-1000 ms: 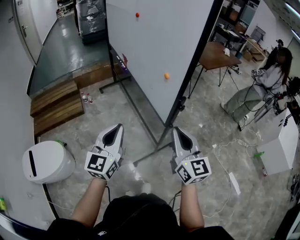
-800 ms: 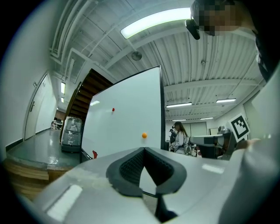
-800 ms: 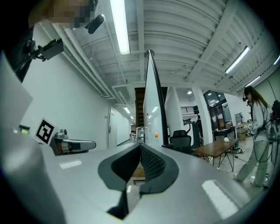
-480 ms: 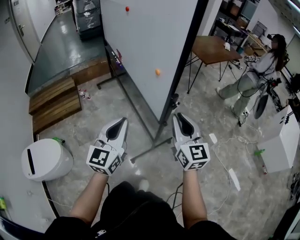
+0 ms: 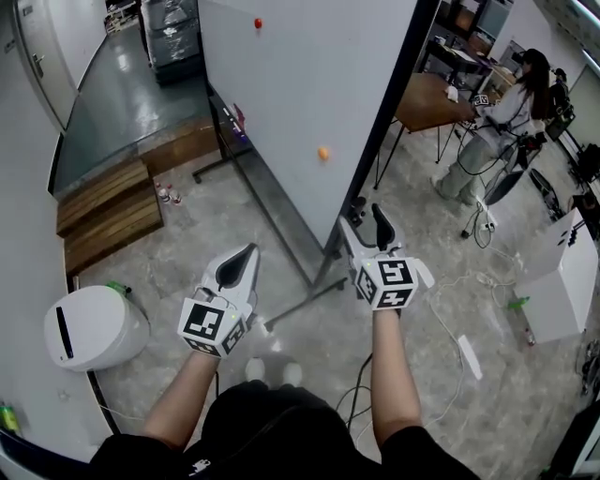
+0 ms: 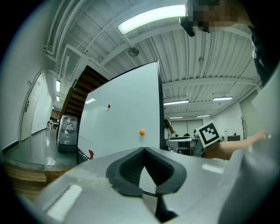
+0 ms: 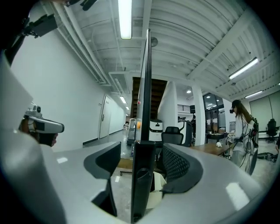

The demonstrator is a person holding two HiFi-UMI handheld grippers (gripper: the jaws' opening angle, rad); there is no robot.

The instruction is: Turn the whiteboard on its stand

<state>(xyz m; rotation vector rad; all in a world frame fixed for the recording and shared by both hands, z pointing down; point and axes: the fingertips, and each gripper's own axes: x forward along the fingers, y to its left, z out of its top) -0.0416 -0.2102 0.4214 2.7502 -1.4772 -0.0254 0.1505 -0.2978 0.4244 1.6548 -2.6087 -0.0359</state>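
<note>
The whiteboard [image 5: 300, 84] is a tall white panel in a black frame, carrying a red magnet [image 5: 258, 22] and an orange magnet [image 5: 322, 152]. Its stand's foot bar [image 5: 300, 300] lies on the floor. My right gripper [image 5: 364, 220] is at the board's near black edge [image 5: 375, 159]. Its jaws are opening, and the edge post [image 7: 142, 175] stands between them without the pads [image 7: 179, 164] pressing on it. My left gripper [image 5: 234, 272] hangs shut and empty, left of the stand. Seen from the left gripper [image 6: 143, 151], the board [image 6: 127, 118] faces me.
A white rounded bin [image 5: 94, 323] sits at the left, with wooden steps [image 5: 108, 211] and small bottles [image 5: 169, 195] behind it. At the right are a wooden table [image 5: 436, 103], a person [image 5: 502, 122], a white cabinet [image 5: 562, 281] and floor cables [image 5: 450, 309].
My right gripper has moved forward to the board's edge and its jaws have spread around the black frame. The left gripper has barely moved. The person at the right has walked farther off.
</note>
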